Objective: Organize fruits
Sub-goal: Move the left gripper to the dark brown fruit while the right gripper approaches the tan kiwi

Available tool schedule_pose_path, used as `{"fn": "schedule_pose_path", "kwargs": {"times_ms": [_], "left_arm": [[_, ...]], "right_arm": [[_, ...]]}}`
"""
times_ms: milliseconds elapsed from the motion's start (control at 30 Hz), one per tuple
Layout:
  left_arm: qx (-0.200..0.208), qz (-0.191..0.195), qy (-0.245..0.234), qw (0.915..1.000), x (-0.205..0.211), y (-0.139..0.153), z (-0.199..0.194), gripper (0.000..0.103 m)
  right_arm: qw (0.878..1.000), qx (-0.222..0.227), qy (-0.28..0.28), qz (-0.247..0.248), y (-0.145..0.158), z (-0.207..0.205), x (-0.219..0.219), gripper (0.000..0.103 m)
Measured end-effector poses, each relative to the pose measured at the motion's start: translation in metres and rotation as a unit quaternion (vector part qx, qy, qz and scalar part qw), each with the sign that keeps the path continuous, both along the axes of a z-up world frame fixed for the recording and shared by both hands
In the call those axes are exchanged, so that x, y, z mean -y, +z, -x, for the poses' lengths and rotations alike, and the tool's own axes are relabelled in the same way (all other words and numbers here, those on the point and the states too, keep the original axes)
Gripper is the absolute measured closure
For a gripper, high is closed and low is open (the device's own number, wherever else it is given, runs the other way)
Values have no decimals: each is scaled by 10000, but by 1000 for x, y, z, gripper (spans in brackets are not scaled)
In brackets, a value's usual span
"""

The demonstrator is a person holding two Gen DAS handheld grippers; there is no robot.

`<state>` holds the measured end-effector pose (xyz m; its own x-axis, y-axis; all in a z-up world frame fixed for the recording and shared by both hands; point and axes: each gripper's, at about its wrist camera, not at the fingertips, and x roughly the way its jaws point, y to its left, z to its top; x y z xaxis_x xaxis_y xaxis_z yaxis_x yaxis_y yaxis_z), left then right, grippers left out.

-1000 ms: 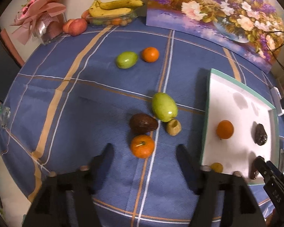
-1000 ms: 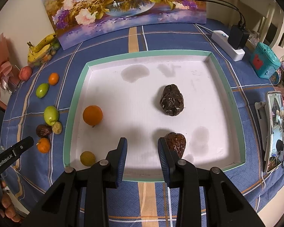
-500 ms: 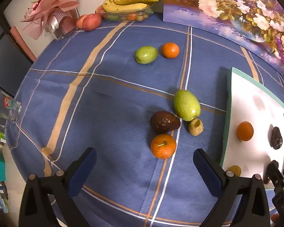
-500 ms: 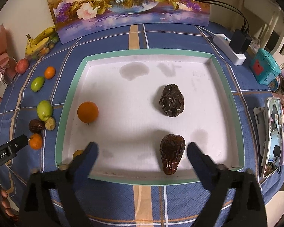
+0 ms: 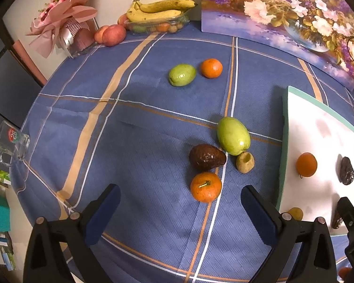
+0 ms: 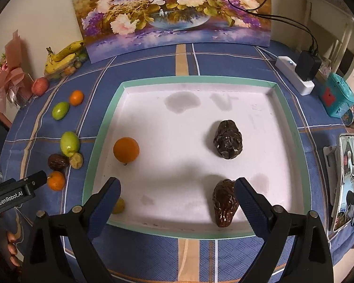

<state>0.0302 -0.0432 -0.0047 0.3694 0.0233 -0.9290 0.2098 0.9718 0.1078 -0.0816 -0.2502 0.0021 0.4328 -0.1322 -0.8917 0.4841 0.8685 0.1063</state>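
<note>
My left gripper (image 5: 180,202) is open and empty above the blue cloth. Just ahead lie an orange (image 5: 205,186), a dark avocado (image 5: 206,157), a green mango (image 5: 233,135) and a small tan fruit (image 5: 245,162). Farther back are a green fruit (image 5: 182,74) and an orange (image 5: 211,68). My right gripper (image 6: 177,192) is open and empty over the near edge of the white tray (image 6: 129,86). The tray holds an orange (image 6: 126,150), two dark avocados (image 6: 228,139) (image 6: 225,202) and a small yellow fruit (image 6: 119,205), partly hidden by the left finger.
At the back stand a flower painting (image 6: 174,11), a dish with bananas (image 5: 159,15), apples (image 5: 113,35) and a pink bouquet (image 5: 63,27). A glass mug (image 5: 10,141) sits at the left table edge. A power strip (image 6: 293,75), teal box (image 6: 337,99) and phone (image 6: 347,179) lie right of the tray.
Both grippers have opened wide. The right one let go of the near avocado, which now lies on the tray. Both cameras drew back a little.
</note>
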Motion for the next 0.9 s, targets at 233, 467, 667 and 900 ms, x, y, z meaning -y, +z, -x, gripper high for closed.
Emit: {"fn": "schedule_pose_path", "kwargs": {"times_ms": [233, 467, 667, 900], "left_arm": [[171, 79, 135, 9997, -15, 6, -7, 0], [248, 177, 411, 9987, -36, 9, -18, 0], [341, 251, 649, 9970, -57, 11, -27, 0], [500, 306, 718, 9957, -68, 16, -34, 0]], "right_arm": [[9994, 250, 127, -192, 4, -9, -9, 6], [9974, 524, 497, -20, 9, -26, -36, 6], [9956, 617, 689, -148, 12, -42, -57, 6], [9927, 586, 990, -356, 12, -58, -75, 6]]}}
